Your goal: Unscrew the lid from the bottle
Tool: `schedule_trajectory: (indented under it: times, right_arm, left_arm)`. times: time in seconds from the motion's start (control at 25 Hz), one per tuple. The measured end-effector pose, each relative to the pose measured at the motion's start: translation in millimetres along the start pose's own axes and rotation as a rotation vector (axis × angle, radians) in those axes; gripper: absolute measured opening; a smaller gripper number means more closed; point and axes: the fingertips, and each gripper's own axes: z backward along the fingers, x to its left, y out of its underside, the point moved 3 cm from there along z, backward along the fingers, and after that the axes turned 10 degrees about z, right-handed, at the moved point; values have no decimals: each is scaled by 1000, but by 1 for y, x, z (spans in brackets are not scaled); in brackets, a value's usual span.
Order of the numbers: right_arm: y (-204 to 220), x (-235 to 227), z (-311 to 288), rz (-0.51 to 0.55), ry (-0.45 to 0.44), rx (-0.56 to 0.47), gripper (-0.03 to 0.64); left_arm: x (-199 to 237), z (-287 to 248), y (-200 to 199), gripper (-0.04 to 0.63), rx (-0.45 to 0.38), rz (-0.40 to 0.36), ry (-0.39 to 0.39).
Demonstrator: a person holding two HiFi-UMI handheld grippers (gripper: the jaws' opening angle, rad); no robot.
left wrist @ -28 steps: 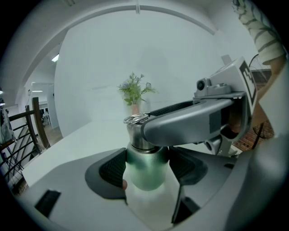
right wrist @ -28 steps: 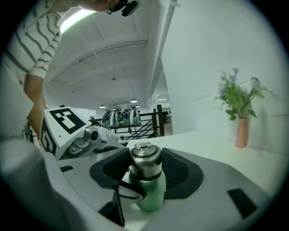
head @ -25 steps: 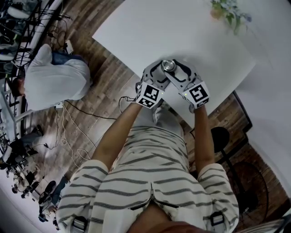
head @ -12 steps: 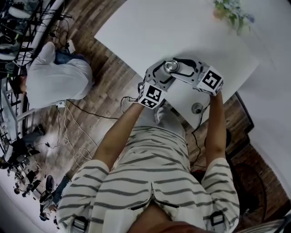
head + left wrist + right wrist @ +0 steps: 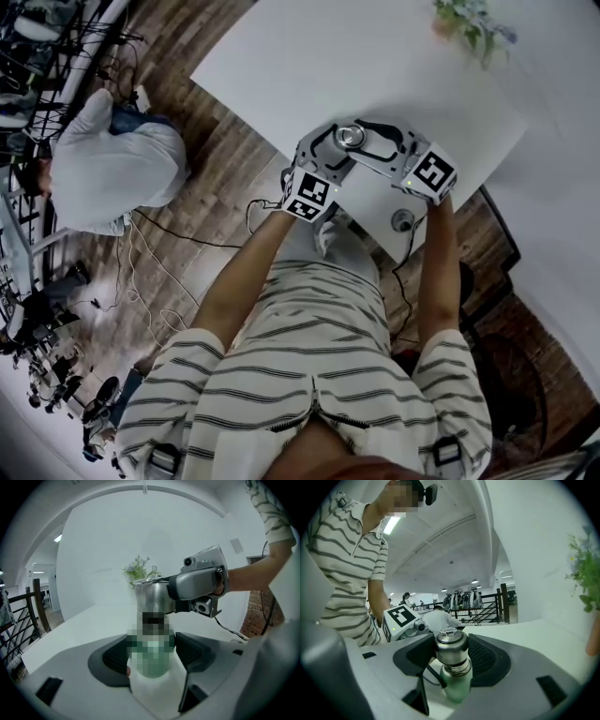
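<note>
A green bottle (image 5: 456,682) with a silver lid (image 5: 350,137) stands near the front edge of the white table (image 5: 281,66). My left gripper (image 5: 337,155) comes in from the near left and is shut on the bottle's body (image 5: 151,660), one pad on each side. From the right, my right gripper (image 5: 364,141) is shut on the lid (image 5: 451,646), whose small top loop shows above the jaws. In the left gripper view the lid (image 5: 151,597) sits high, with the right gripper (image 5: 174,587) clamped on it.
A small round grey fitting (image 5: 403,221) with a cable lies on the table by the right wrist. A potted plant (image 5: 469,23) stands at the far corner. A person in white (image 5: 112,159) crouches on the wooden floor at left, among cables (image 5: 141,272).
My right gripper has swung round the lid, from the near side to the bottle's right, then eased back slightly. The left gripper and bottle have stayed put.
</note>
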Motion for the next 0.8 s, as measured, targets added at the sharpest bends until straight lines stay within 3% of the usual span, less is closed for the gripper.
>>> schedule_trajectory:
  times: [0.36, 0.6, 0.8]
  right_arm:
    - [-9, 8, 19, -124, 286, -60, 239]
    - [-38, 25, 42, -178, 532, -107, 239]
    - [-65, 35, 64, -179, 694, -123, 239]
  left_arm:
    - [0, 16, -9, 297, -55, 56, -17]
    - [-6, 55, -33, 228, -135, 100, -74]
    - [-13, 86, -67, 133, -209, 99, -160]
